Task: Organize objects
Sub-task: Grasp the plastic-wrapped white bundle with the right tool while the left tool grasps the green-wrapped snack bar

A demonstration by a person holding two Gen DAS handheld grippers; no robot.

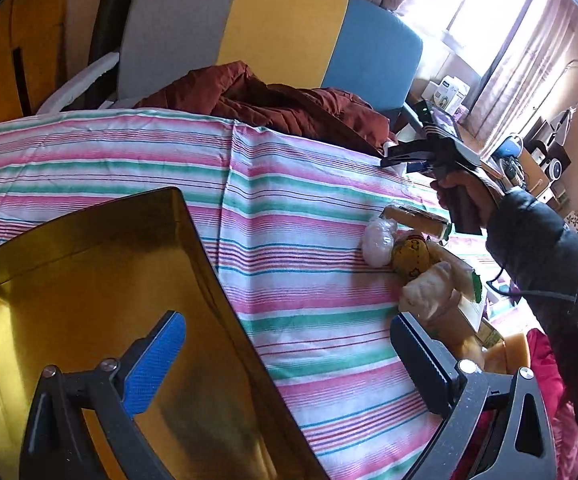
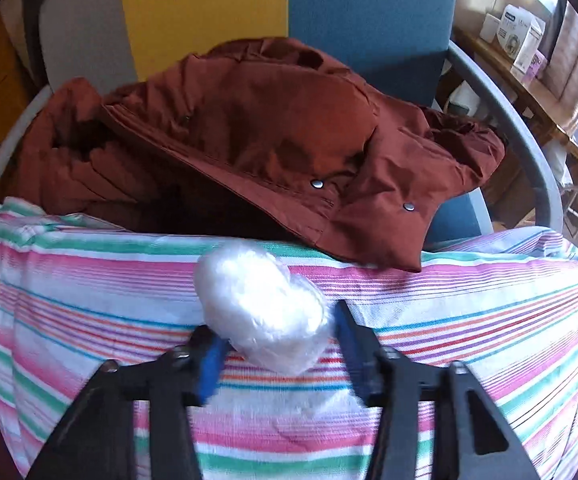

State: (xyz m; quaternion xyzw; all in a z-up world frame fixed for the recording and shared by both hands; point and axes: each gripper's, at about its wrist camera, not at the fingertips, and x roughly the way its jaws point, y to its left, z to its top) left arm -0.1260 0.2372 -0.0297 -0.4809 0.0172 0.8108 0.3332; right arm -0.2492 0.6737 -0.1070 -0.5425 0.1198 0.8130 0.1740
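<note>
My left gripper (image 1: 287, 322) is open wide, with nothing between its fingers. Its left finger hangs over a shiny gold tray (image 1: 89, 272), its right finger over the striped cloth (image 1: 289, 208). At the right of the cloth lies a cluster: a white plastic-wrapped bundle (image 1: 377, 242), a yellow round item (image 1: 409, 256), a wrapped bread-like bar (image 1: 417, 220) and a cream lump (image 1: 429, 288). My right gripper (image 2: 277, 332) is shut on another white plastic-wrapped bundle (image 2: 261, 304), held above the cloth near its far edge. In the left wrist view, a hand in a black sleeve holds the right gripper (image 1: 389, 156).
A rust-red jacket (image 2: 249, 140) lies heaped on a grey, yellow and blue chair (image 2: 369, 20) just beyond the table's far edge. A carton with green print (image 1: 471, 292) sits at the cloth's right edge. Shelves with boxes (image 2: 517, 36) stand at the far right.
</note>
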